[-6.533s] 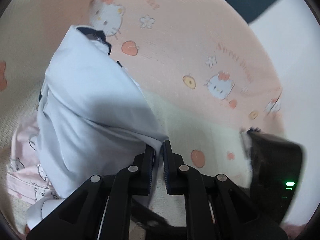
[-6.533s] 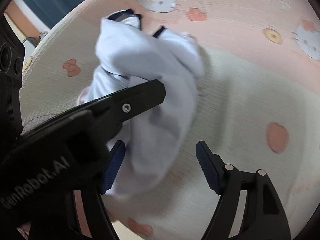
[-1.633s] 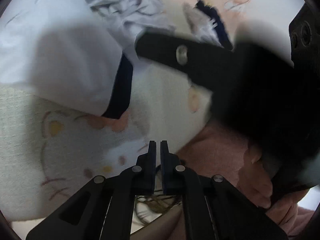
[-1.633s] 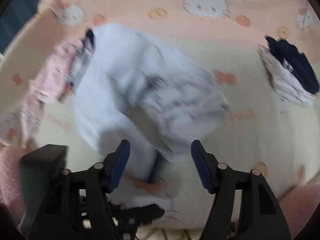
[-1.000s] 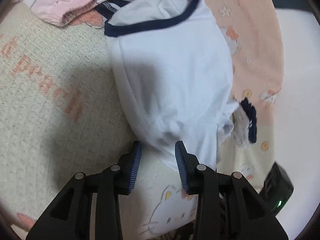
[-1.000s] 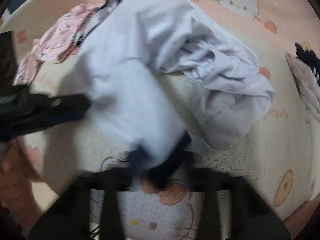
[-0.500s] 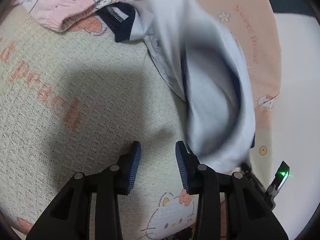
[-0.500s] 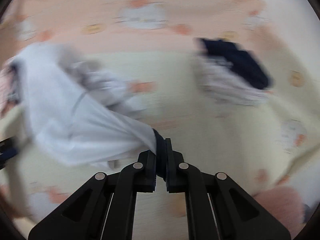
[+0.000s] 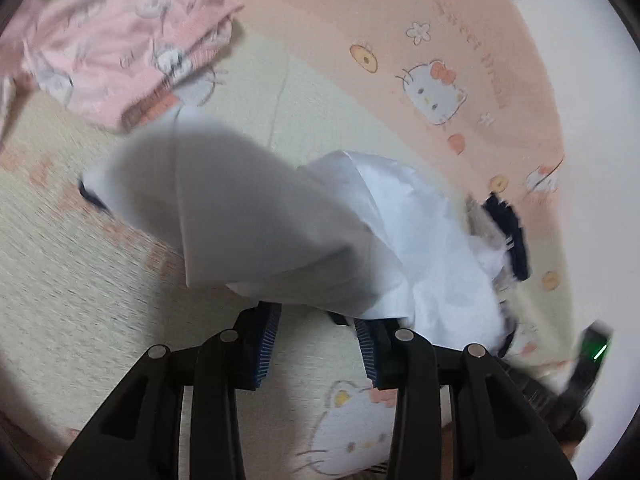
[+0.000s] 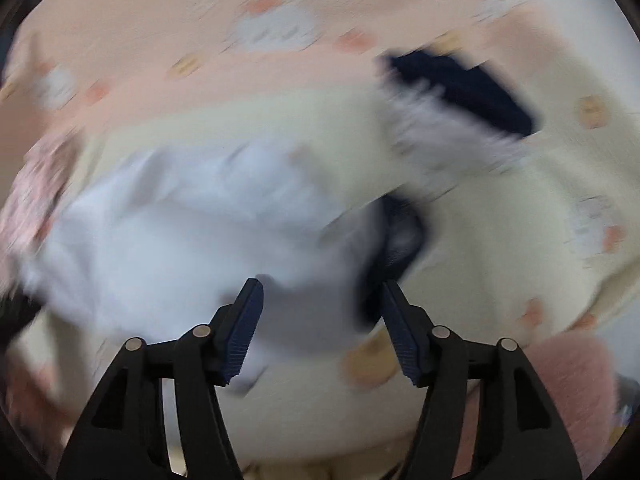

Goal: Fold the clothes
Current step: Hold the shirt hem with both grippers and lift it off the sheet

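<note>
Free room and obstacles. I am seeing the white garment (image 9: pixel 280 232) lying bunched on the bed blanket (image 9: pixel 88 320), directly ahead of my left tool (image 9: pixel 316 340), whose jaws are standing apart with bare blanket between them. To the left of that tool, cream blanket is lying open as far as the pink garment (image 9: pixel 112 48) at the far left. To the right, a navy and grey garment (image 9: pixel 506 232) is lying just beside the white one. Ahead of my right tool (image 10: pixel 320 320), its jaws also apart, the white garment's blurred bulk is filling the gap; bare blanket is lying to its right, below the navy and grey garment (image 10: pixel 460 112).
</note>
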`<action>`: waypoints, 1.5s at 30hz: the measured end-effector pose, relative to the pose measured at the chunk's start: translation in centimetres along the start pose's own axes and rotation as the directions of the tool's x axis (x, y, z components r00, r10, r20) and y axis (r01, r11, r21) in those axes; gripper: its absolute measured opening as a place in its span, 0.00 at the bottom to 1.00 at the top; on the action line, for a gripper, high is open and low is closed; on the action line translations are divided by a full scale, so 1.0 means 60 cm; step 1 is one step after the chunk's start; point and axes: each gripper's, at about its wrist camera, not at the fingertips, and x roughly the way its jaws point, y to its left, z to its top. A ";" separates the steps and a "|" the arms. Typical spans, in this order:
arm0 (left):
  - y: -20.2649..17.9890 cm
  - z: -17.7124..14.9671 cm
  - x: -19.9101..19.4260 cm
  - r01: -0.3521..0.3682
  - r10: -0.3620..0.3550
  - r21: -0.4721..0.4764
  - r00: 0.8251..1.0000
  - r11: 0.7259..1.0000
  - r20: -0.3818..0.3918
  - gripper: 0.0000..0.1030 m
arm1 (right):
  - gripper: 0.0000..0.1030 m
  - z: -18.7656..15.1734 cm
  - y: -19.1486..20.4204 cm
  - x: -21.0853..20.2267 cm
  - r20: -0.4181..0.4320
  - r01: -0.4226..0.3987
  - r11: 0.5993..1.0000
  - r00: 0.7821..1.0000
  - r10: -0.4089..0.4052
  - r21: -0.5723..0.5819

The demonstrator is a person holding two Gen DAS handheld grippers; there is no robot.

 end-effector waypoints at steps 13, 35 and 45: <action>-0.133 -0.012 -0.020 -0.156 0.156 0.402 0.987 0.902 0.033 0.37 | 0.54 -0.035 0.038 0.019 0.041 0.005 0.998 0.999 -0.003 -0.066; -0.211 -0.072 -0.012 -0.441 0.415 0.587 0.890 0.678 0.189 0.48 | 0.59 -0.031 0.065 0.039 0.065 0.122 0.992 0.991 -0.120 -0.020; -0.228 -0.073 -0.002 -0.490 0.453 0.610 0.862 0.623 0.229 0.48 | 0.63 -0.012 0.041 -0.009 0.158 0.023 0.990 0.986 -0.045 0.137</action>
